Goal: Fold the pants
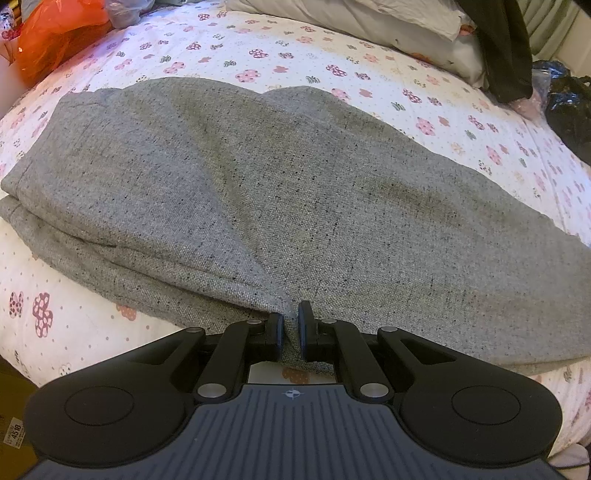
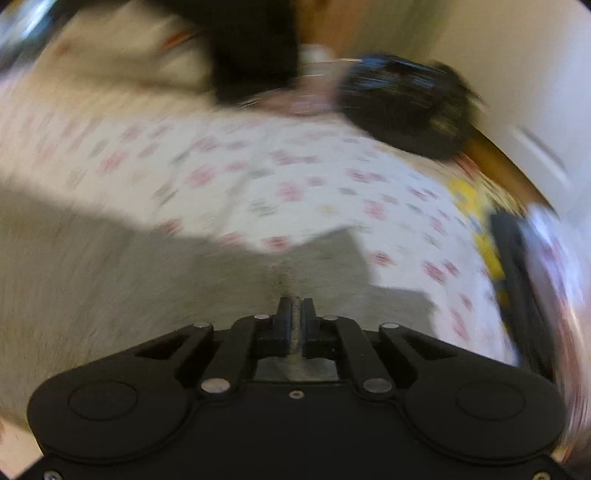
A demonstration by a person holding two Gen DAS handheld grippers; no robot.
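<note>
Grey speckled pants [image 1: 280, 199] lie spread across a floral bedsheet [image 1: 258, 55], folded lengthwise with layered edges at the left. My left gripper [image 1: 291, 325] is shut on the near edge of the pants, a pinch of cloth between its fingers. In the blurred right wrist view, my right gripper [image 2: 296, 314] is shut on the grey pants [image 2: 147, 280], with cloth showing between the pads.
An orange plastic bag [image 1: 59, 37] sits at the bed's far left. Pillows [image 1: 362, 18] and a dark garment [image 1: 506, 48] lie at the far side. A black bag [image 2: 406, 103] sits at the far right, with yellow and dark items [image 2: 491, 236] along the right edge.
</note>
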